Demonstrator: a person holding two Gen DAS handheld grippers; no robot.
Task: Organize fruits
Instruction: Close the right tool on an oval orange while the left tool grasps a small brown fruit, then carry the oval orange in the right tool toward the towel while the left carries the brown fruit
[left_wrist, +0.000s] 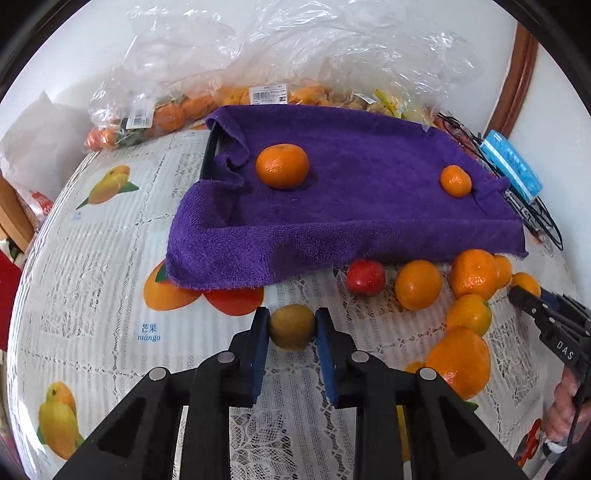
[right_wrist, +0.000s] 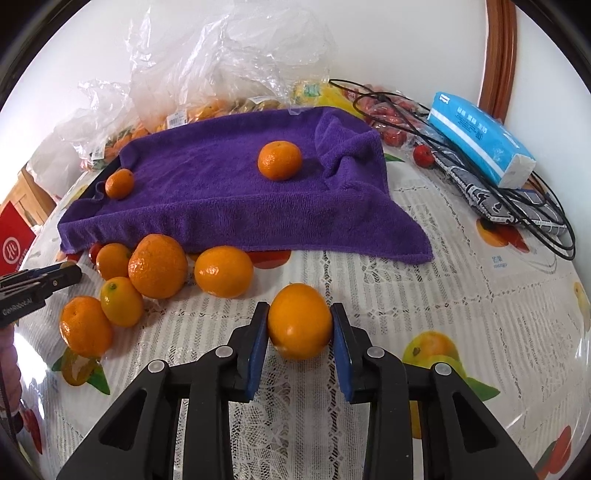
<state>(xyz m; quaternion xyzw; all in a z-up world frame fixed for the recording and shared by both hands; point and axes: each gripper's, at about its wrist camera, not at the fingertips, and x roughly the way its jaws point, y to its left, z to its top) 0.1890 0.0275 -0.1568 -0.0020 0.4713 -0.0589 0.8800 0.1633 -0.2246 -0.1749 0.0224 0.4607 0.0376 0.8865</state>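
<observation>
My left gripper (left_wrist: 291, 326) is shut on a small brownish-green fruit (left_wrist: 291, 328) just in front of the purple towel (left_wrist: 332, 206). My right gripper (right_wrist: 299, 326) is shut on an orange (right_wrist: 299, 325) above the tablecloth. The towel covers a tray and carries a large mandarin (left_wrist: 282, 166) and a small one (left_wrist: 456, 181); they also show in the right wrist view, the large mandarin (right_wrist: 279, 160) and the small mandarin (right_wrist: 119, 183). Several loose oranges (right_wrist: 159, 266) and a red fruit (left_wrist: 365, 277) lie in front of the towel. The right gripper shows in the left wrist view (left_wrist: 532, 306).
Clear plastic bags (left_wrist: 177, 110) of fruit lie behind the towel. A blue tissue pack (right_wrist: 480, 144) rests on a black wire rack (right_wrist: 517, 206) at the right. The fruit-print tablecloth (right_wrist: 443, 295) covers a round table. A red box (right_wrist: 14, 240) stands off the left edge.
</observation>
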